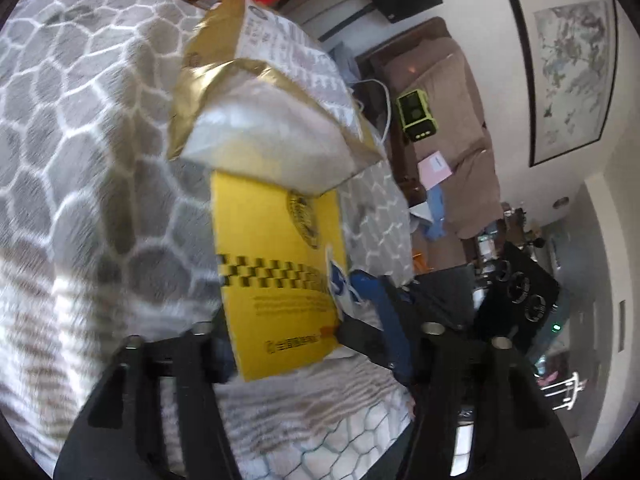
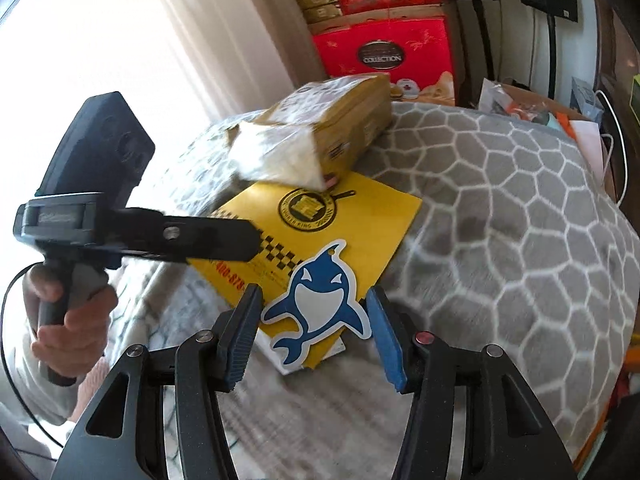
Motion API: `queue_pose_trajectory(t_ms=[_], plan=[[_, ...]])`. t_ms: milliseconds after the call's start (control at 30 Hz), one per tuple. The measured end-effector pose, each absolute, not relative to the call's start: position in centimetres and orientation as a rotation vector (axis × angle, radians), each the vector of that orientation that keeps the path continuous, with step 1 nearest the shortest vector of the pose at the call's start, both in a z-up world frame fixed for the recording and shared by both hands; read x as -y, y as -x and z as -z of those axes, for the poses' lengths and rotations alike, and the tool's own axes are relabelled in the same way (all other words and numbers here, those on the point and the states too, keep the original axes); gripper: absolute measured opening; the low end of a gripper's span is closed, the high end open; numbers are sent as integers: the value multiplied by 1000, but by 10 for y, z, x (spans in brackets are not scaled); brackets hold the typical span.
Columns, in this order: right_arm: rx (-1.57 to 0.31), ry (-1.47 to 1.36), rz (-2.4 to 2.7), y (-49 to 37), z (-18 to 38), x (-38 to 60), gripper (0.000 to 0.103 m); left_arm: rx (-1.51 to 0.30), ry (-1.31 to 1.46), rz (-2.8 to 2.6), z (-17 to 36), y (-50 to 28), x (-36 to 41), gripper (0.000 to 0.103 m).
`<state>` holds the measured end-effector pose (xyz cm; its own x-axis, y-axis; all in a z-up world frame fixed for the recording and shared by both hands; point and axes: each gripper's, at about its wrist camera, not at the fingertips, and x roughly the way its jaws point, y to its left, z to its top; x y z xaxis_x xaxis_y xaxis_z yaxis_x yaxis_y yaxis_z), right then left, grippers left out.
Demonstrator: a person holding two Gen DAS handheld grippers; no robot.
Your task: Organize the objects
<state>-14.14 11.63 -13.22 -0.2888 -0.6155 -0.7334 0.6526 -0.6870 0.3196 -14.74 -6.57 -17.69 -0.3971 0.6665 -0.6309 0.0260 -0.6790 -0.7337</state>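
Presently my right gripper (image 2: 314,330), jaws spread, straddles the light, stiff shark-shaped card (image 2: 320,300) on the yellow envelope (image 2: 360,216); I judge an edge grip best.

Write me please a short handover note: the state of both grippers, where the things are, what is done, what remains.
Left gripper: at an edge of the yellow envelope; whether it grips is unclear.
Right gripper: open, jaws either side of the shark cutout, not pressing it.
Things: the envelope lies on the grey blanket, the cutout on its near corner, the tissue pack on its far end.
Done: nothing visibly sorted.
Left: probably lift the cutout, then separate pack and envelope.
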Motion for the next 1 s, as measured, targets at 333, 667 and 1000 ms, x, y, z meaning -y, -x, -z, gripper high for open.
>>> queue_pose_trajectory(t_ms=[333,667,1000], plan=[[-137,-1064,2196,90,108,-144,55,840,1377,-2253,163,94,68,3],[-112,-949,2371,42,54,-178,55,176,1157,-2823,70,26,10,3],[-120,-888,2514,-3,30,-183,55,68,1044,-3021,48,-9,-5,3]])
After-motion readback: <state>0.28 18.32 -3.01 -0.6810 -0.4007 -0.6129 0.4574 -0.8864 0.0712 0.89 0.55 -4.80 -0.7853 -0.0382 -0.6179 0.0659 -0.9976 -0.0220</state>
